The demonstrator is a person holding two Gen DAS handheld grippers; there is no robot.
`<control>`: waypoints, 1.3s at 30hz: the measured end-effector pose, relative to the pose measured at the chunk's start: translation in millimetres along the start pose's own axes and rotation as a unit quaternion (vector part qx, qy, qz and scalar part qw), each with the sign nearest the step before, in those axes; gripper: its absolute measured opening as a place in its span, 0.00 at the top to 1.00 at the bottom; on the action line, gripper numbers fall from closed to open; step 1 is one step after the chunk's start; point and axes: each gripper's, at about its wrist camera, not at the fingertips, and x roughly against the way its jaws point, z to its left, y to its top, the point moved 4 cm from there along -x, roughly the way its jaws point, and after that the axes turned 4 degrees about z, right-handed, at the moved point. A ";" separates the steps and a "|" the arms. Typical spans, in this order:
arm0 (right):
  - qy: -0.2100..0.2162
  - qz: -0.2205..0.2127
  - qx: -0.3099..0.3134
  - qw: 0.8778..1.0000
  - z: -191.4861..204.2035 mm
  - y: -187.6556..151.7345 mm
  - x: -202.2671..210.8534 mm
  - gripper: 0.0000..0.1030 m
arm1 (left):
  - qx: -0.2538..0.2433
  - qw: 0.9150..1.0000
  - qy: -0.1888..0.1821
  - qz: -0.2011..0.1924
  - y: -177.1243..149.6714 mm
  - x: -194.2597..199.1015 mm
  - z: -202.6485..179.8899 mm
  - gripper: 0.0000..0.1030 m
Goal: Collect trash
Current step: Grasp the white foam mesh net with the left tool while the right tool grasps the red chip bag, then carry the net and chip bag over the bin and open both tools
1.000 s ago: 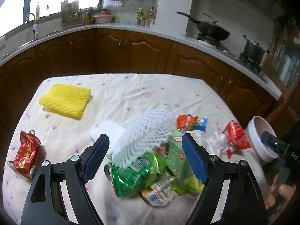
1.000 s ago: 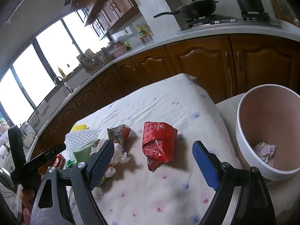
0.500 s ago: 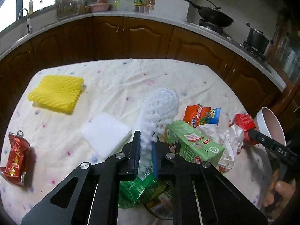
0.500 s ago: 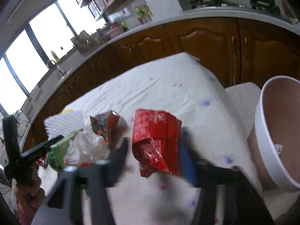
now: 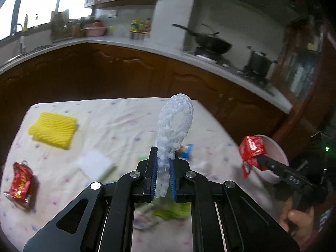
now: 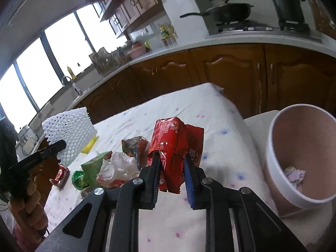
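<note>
Left gripper (image 5: 163,169) sits clamped at lower centre of its view; right gripper (image 6: 172,168), lower centre, is closing, a wrapper between its jaws.

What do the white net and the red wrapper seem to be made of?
Net: probably soft foam plastic, matte; an open lattice of puffy strands, squeezed flat between the left tongs.
Wrapper: likely thin plastic or foil film, glossy; printed, sharply creased, crumpled in the closing right tongs.

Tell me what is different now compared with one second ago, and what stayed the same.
The left tongs closed on the white foam net and lifted it off the pile. The right tongs, jaws still closing, gripped the red wrapper and raised it off the tablecloth. The yellow foam net, crushed red can and white bin stayed put.
</note>
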 end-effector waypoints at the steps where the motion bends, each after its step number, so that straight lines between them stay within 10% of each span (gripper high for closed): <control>1: -0.003 -0.005 -0.002 1.000 -2.5 0.0 5.9 0.80 | -0.003 1.000 -0.011 0.000 -1.1 0.5 -9.4 0.91; 21: -0.092 -0.072 -0.065 0.991 -92.6 -11.6 106.0 0.79 | -0.080 0.989 -0.114 0.054 -23.2 -34.9 -163.5 0.91; 39: -0.123 -0.071 -0.101 0.985 -156.6 -5.8 113.3 0.79 | -0.129 0.975 -0.147 0.109 -14.0 -98.9 -262.6 0.91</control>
